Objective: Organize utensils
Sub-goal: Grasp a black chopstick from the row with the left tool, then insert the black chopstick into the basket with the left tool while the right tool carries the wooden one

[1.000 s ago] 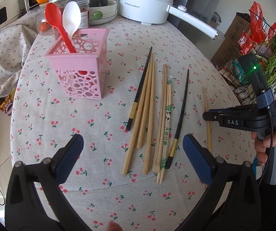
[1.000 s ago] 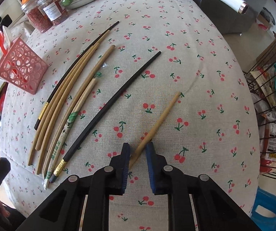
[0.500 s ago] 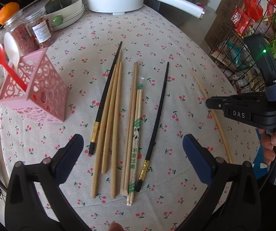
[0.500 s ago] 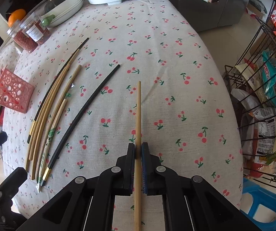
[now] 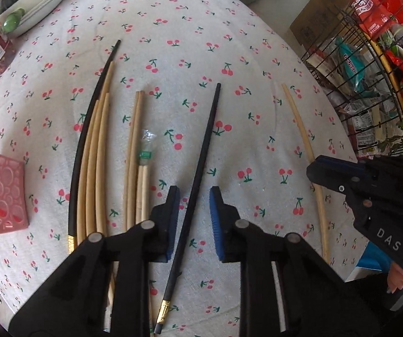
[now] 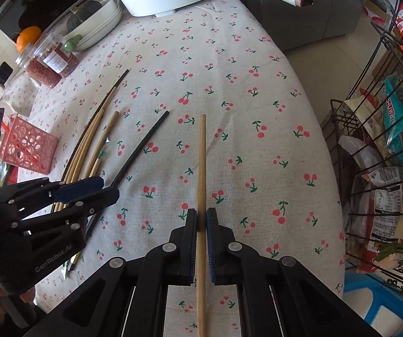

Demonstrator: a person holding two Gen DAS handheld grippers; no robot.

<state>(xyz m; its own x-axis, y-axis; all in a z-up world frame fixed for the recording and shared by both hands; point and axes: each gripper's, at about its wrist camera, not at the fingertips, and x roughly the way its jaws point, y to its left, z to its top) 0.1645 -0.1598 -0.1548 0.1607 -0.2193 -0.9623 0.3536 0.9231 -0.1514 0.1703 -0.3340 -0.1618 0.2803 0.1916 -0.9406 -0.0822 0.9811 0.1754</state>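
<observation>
Left gripper [image 5: 193,219] closing around black chopstick [image 5: 201,165], pads not touching yet. Right gripper [image 6: 201,241] pinching wooden chopstick [image 6: 202,163], centre frame.

Your tablecloth [image 5: 257,56] is off-white with a red cherry print and green stems. The chopstick [image 5: 201,154] lying between your left gripper's [image 5: 193,219] blue pads is black with a gold band. Your right gripper [image 6: 201,241] carries a plain tan bamboo chopstick [image 6: 202,163]. The perforated basket [image 6: 27,148] at far left is pink.
</observation>
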